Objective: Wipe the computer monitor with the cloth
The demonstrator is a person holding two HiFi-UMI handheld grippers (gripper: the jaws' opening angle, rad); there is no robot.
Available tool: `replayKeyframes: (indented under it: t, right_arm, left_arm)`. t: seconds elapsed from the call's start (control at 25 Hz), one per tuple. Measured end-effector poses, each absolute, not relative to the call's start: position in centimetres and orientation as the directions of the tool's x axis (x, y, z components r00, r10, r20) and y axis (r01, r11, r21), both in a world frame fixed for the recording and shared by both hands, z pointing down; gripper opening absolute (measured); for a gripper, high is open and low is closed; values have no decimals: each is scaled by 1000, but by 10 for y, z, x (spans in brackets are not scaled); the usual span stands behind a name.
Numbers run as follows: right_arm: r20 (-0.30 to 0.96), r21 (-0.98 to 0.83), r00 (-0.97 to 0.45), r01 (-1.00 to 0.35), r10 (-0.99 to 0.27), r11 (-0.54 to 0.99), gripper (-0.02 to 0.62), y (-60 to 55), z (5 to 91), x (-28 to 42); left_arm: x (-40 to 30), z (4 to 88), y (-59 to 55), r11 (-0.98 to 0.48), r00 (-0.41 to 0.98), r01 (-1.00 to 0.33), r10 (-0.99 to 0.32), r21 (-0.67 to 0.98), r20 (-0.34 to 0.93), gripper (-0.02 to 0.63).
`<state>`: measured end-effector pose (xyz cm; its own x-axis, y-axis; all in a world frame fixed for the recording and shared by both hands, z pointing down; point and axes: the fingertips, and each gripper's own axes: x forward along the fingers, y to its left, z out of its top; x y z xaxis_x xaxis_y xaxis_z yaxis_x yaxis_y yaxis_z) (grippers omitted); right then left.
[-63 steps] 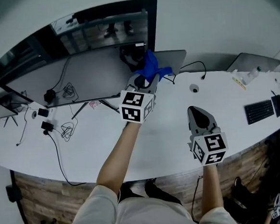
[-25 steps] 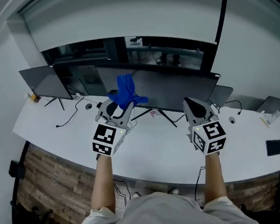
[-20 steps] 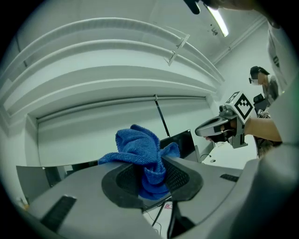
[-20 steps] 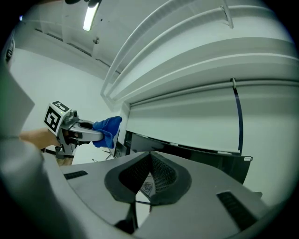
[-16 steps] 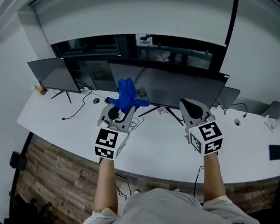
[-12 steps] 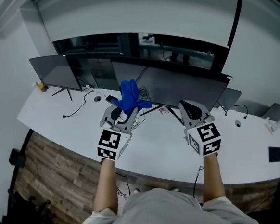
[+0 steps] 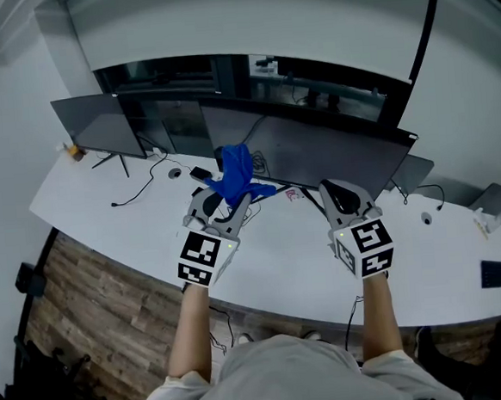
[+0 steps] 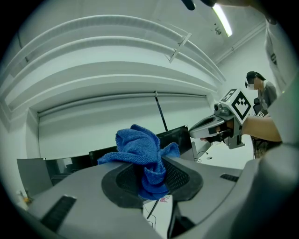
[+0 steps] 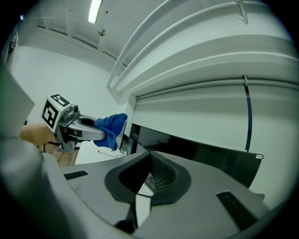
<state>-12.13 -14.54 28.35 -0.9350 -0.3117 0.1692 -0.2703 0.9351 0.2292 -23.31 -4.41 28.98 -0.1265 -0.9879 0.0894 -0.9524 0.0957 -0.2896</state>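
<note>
A crumpled blue cloth [image 7: 235, 174] sticks up from my left gripper [image 7: 230, 198], whose jaws are shut on it. In the left gripper view the cloth [image 8: 142, 149] bulges out above the closed left gripper [image 8: 152, 176]. The wide dark computer monitor [image 7: 325, 156] stands on the white desk [image 7: 274, 275] just beyond both grippers; the cloth hangs in front of its left part, and I cannot tell whether they touch. My right gripper [image 7: 337, 188] is shut and empty, level with the monitor's stand. In the right gripper view, the shut right gripper [image 9: 148, 176] faces the monitor [image 9: 205, 156].
A second monitor [image 7: 98, 122] stands at the desk's far left, with loose cables [image 7: 134, 198] and small devices beside it. A closed laptop [image 7: 411, 173] and a keyboard [image 7: 498, 270] lie to the right. The desk's curved front edge has wood panelling [image 7: 95, 310] below it.
Since 2.5 s ago I have shifted left along the monitor. In the last second, the left gripper with the cloth drifted slightly right; both grippers stayed shut.
</note>
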Motion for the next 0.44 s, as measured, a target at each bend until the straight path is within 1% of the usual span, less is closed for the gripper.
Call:
replayKeyframes:
  t: [0.44]
  right_arm:
    - [183,230,-929,-277,-321,933,12,-150,289,-122]
  left_arm:
    - [-235,294,-46,87,-120,-955,-988,-285,100,126]
